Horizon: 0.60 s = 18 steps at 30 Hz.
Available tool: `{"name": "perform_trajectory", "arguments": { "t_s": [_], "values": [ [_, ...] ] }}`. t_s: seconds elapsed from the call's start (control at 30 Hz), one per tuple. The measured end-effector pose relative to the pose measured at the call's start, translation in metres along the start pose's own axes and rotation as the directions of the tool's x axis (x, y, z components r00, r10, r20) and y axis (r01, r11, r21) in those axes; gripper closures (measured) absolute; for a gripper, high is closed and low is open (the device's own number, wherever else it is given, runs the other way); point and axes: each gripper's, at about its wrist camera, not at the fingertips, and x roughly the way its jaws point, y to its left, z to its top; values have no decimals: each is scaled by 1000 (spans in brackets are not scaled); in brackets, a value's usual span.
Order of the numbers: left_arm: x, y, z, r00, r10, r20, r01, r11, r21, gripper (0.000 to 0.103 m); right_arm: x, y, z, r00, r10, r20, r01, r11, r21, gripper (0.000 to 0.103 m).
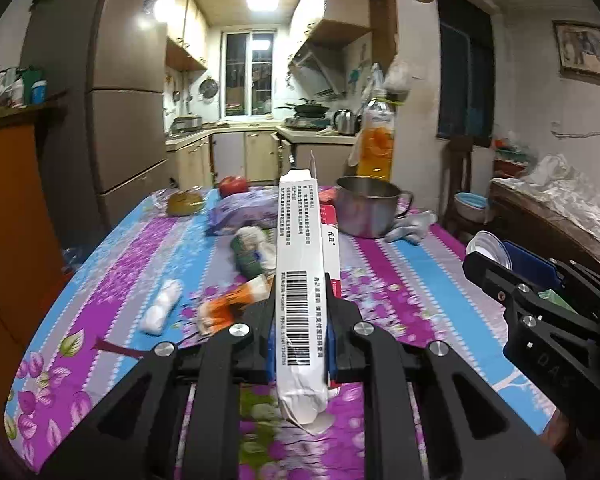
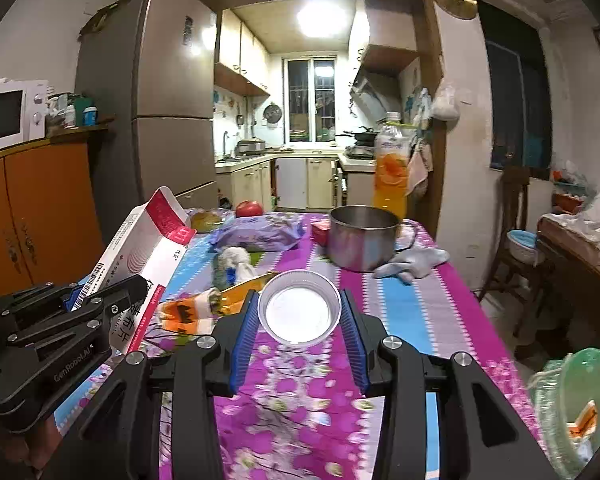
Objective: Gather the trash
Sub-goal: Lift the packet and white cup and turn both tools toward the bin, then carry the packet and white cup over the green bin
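My left gripper (image 1: 300, 344) is shut on a long white and red carton (image 1: 300, 264) with a barcode, held above the table; it also shows in the right wrist view (image 2: 140, 248). My right gripper (image 2: 300, 320) is shut on a small clear plastic cup (image 2: 299, 310), seen at the right of the left wrist view (image 1: 488, 246). On the purple floral tablecloth (image 2: 412, 304) lie an orange wrapper (image 1: 236, 300), a white tissue wad (image 1: 162, 306), a green and white wrapper (image 1: 252, 252) and a purple packet (image 2: 260, 232).
A steel pot (image 2: 362, 236), an orange drink bottle (image 2: 390, 168), an apple (image 2: 249, 208) and a grey cloth (image 2: 414, 262) stand at the table's far end. A green bin (image 2: 572, 404) with trash sits at the right. A chair (image 2: 512, 220) and cluttered side table (image 2: 580, 240) stand beyond.
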Motion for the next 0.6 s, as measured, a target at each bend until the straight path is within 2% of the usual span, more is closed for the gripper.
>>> {"name": "perform_trajectory", "arguments": {
  "t_s": [0.23,0.6],
  "values": [
    [-3,-54,10,996,-90,22,89,995,42,87,-33,-49,4,995,-103,15,102,994,28,62],
    [2,-145,18,978,-209,6,207,972,112,87,-76,-146,-2,969,-247,-17,248,965,87,62]
  ]
}}
